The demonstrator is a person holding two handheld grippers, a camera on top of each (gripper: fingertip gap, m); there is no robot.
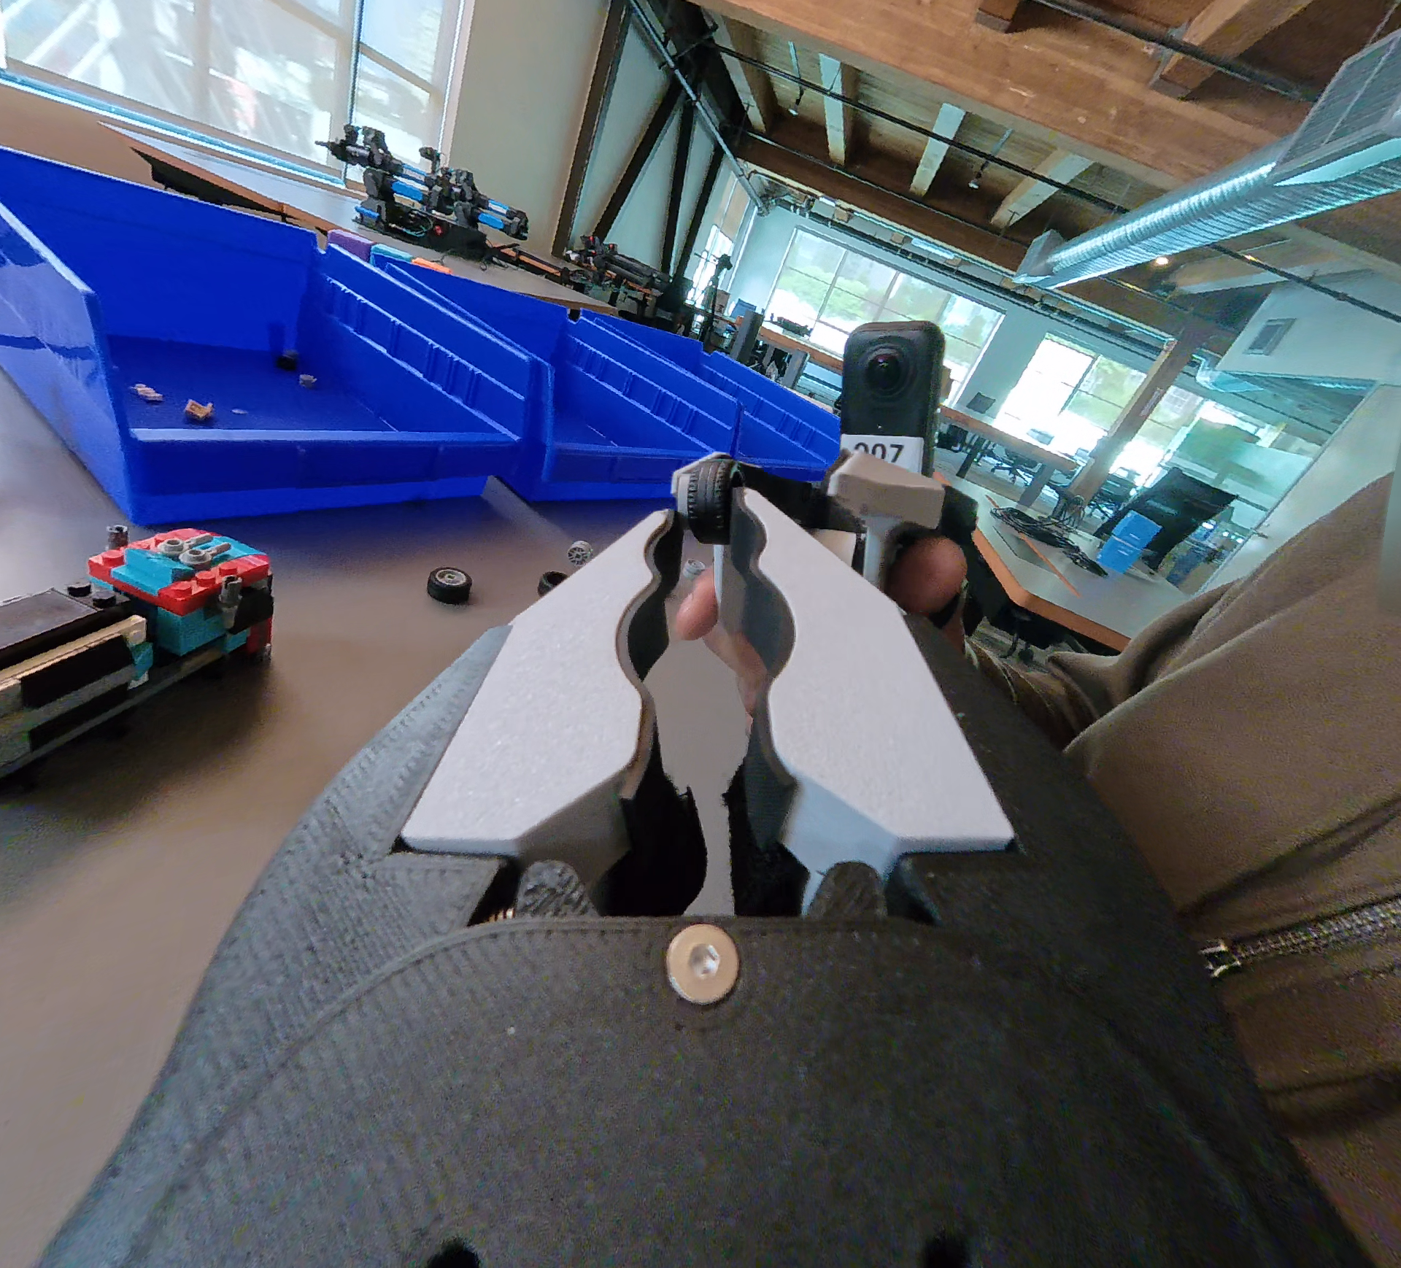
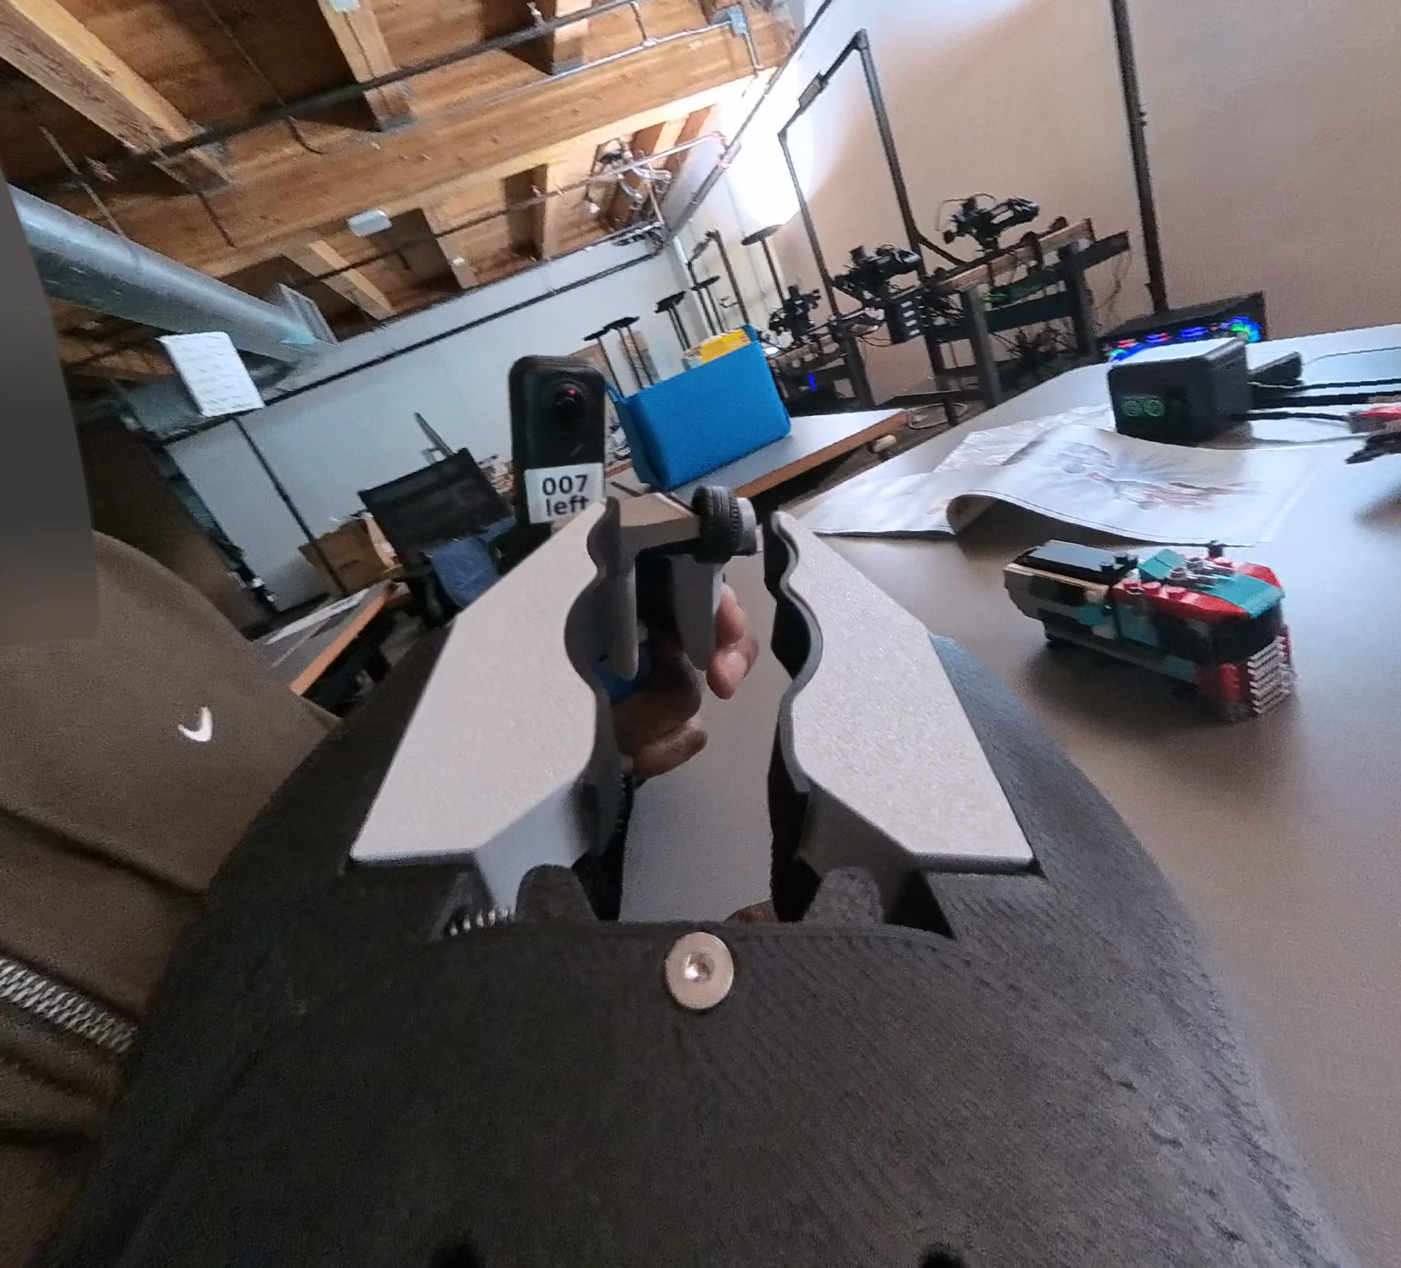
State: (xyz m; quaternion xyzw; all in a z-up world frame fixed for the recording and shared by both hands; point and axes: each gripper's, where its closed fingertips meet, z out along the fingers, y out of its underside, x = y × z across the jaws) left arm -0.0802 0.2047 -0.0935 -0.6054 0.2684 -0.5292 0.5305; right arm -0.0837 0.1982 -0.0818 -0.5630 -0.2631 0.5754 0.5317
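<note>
Over the grey worktop (image 1: 318,625) your left tongs (image 1: 713,511) pinch a small black tyre (image 1: 713,500); your right tongs (image 2: 686,534) gape around it; a careless nudge could pop it loose

The bins (image 1: 318,466) are shiny blue plastic. The little tyre (image 1: 713,500) looks like black rubber with small grooves. The gripper fingers (image 1: 561,663) are dull grey and a bit grainy, and the black body (image 1: 682,1118) behind them is rough with fine lines. The toy truck (image 2: 1152,625) is smooth plastic bricks. The table (image 1: 114,928) is smooth and matt. The ceiling beams (image 2: 455,117) are wood. The booklet (image 2: 1099,473) is paper.
</note>
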